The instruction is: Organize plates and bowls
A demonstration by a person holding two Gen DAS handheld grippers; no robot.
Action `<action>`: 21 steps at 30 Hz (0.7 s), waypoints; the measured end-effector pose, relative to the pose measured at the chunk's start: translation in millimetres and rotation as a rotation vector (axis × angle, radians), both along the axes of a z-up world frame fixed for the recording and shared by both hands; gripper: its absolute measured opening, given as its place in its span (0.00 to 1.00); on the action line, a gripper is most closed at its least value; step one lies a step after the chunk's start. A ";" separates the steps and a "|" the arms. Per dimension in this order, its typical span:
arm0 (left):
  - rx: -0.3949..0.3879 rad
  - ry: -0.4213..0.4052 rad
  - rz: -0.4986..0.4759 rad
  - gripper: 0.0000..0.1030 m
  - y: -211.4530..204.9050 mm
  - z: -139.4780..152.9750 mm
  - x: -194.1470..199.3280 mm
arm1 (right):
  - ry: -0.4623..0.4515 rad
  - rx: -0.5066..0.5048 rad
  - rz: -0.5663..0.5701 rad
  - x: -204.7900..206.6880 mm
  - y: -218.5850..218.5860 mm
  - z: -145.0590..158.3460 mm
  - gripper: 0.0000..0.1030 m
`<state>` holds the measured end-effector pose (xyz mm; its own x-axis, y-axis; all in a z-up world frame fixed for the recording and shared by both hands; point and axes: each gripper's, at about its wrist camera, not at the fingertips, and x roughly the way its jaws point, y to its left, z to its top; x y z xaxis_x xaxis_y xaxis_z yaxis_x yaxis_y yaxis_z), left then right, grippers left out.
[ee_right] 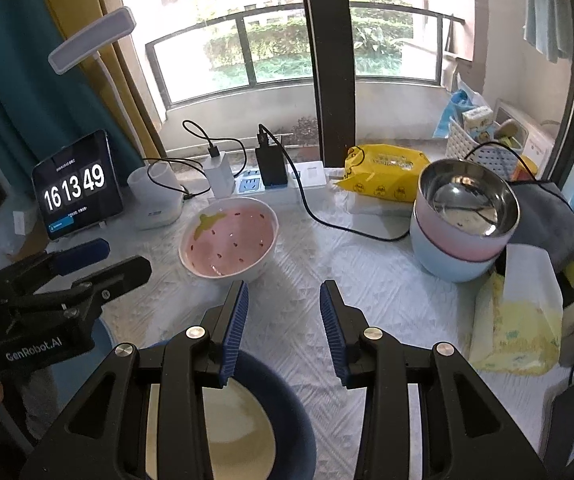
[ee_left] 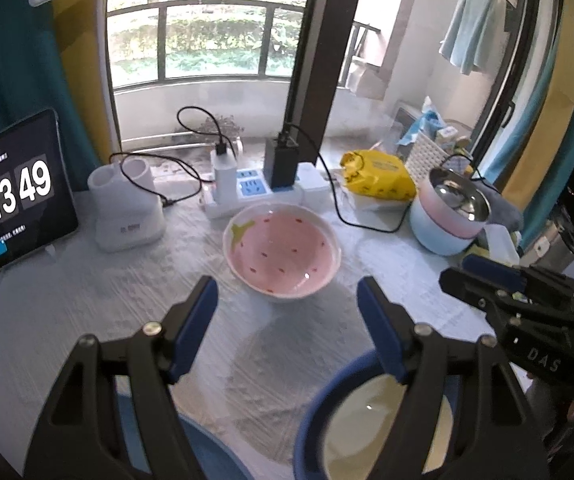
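Left gripper (ee_left: 287, 292): jaws apart, empty.
Right gripper (ee_right: 283, 294): jaws apart, empty.
Advice: pink bowl (ee_left: 283, 254) is best gripped by its near rim, then nested squarely.

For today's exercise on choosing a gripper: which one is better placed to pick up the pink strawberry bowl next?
Probably the left gripper: it is open, and the strawberry bowl lies centred just beyond it. For the right gripper, the bowl sits off to its left.

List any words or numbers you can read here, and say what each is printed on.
"16 13 49": tablet screen; its smaller lines are too small to read.
"GenRobot.AI": body of the left gripper.
"DAS": body of the right gripper.
Yellow packet, white holder, power strip: print too blurred to read.
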<state>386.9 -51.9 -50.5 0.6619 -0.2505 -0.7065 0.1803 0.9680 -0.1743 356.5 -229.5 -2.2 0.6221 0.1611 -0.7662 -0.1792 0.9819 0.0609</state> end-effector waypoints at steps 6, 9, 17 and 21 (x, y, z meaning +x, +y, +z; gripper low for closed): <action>0.011 0.007 0.021 0.71 4.5 -3.3 20.6 | 0.022 -0.003 0.007 26.2 -1.8 -5.6 0.38; 0.008 0.019 0.022 0.71 5.4 -7.4 29.2 | 0.044 0.003 0.011 40.2 -2.0 -10.8 0.38; 0.012 0.075 0.048 0.71 8.4 -28.8 54.7 | 0.130 0.032 0.046 78.0 4.2 -34.2 0.38; 0.015 0.110 0.053 0.71 10.1 -40.9 65.4 | 0.172 0.048 0.058 96.1 7.6 -46.3 0.38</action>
<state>452.3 -41.7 -91.4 0.5924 -0.2061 -0.7788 0.1093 0.9783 -0.1758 452.6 -221.9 -48.5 0.4711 0.2315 -0.8511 -0.2181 0.9656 0.1418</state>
